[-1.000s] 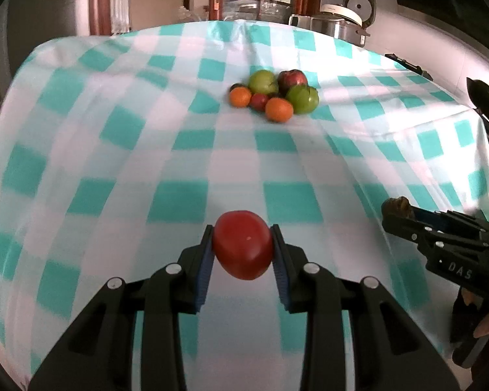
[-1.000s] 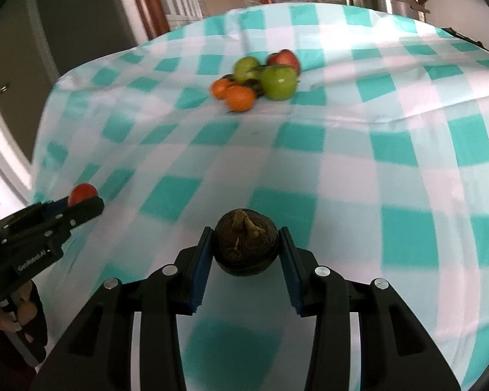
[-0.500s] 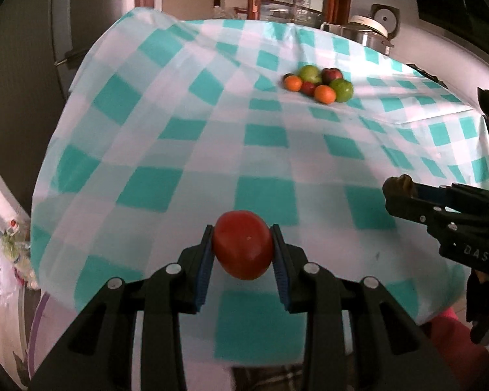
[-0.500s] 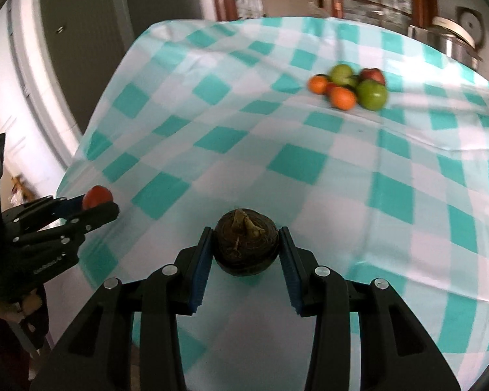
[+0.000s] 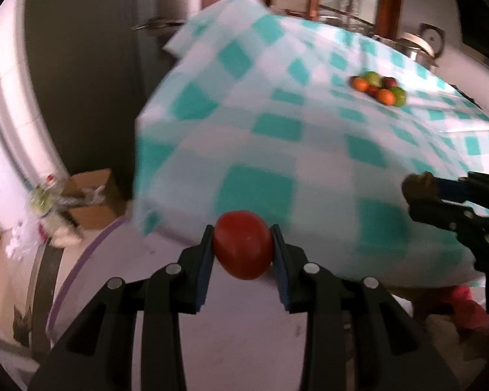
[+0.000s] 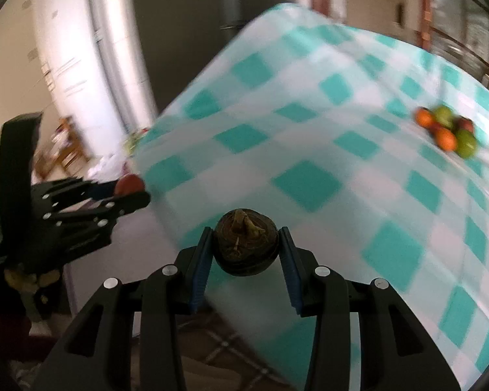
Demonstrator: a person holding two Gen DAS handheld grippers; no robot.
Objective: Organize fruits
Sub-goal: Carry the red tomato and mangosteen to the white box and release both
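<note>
A home dining or kitchen room.

The desk (image 5: 309,150) wears a teal-and-white checked tablecloth with a small pile of fruit (image 5: 379,89) on it. Behind it stand wood-framed glass doors (image 5: 345,3) and a lidded metal cooking pot (image 5: 422,52), possibly a rice cooker, though blur makes that uncertain. To the left, an open cardboard box (image 5: 88,198) sits on the pale floor (image 5: 251,325) beside household clutter, near a dark wall (image 5: 91,75).

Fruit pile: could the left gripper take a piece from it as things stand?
Probably not. The left gripper is shut on a red fruit, and the pile lies far across the cloth.
</note>
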